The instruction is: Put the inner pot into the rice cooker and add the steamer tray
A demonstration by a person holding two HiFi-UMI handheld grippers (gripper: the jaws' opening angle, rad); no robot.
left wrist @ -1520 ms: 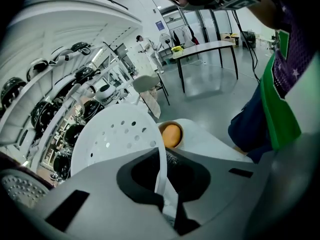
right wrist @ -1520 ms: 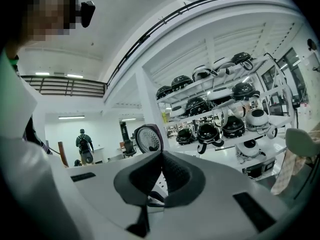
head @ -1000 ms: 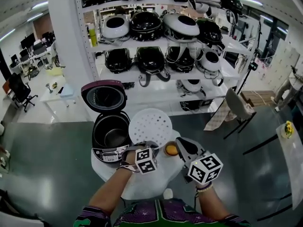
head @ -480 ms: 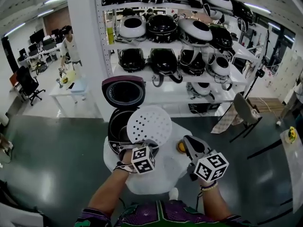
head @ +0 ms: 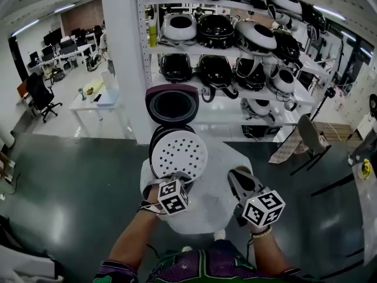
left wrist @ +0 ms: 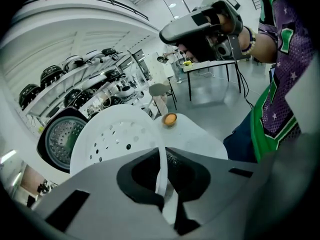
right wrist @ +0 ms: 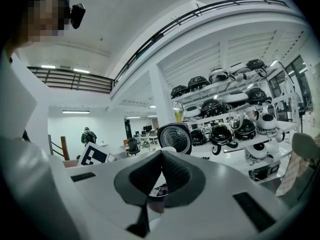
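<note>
The white perforated steamer tray (head: 177,153) hangs tilted over the mouth of the rice cooker (head: 155,139) and hides most of its inside. My left gripper (head: 178,176) is shut on the tray's near rim (left wrist: 161,171); the tray's holed face (left wrist: 112,139) fills the left gripper view. The cooker's round lid (head: 172,105) stands open behind the tray. My right gripper (head: 238,173) is shut and empty over the table's right side; in its own view the cooker lid (right wrist: 175,136) lies straight ahead. The inner pot is hidden.
The cooker stands on a small white round table (head: 209,202) on a dark floor. An orange round object (left wrist: 170,119) lies on the table. White shelves (head: 235,58) full of rice cookers stand behind. A person (right wrist: 88,135) stands far off.
The left gripper has carried the tray leftwards, from beside the cooker to over its mouth. The right gripper has moved along with it and now covers the orange object in the head view.
</note>
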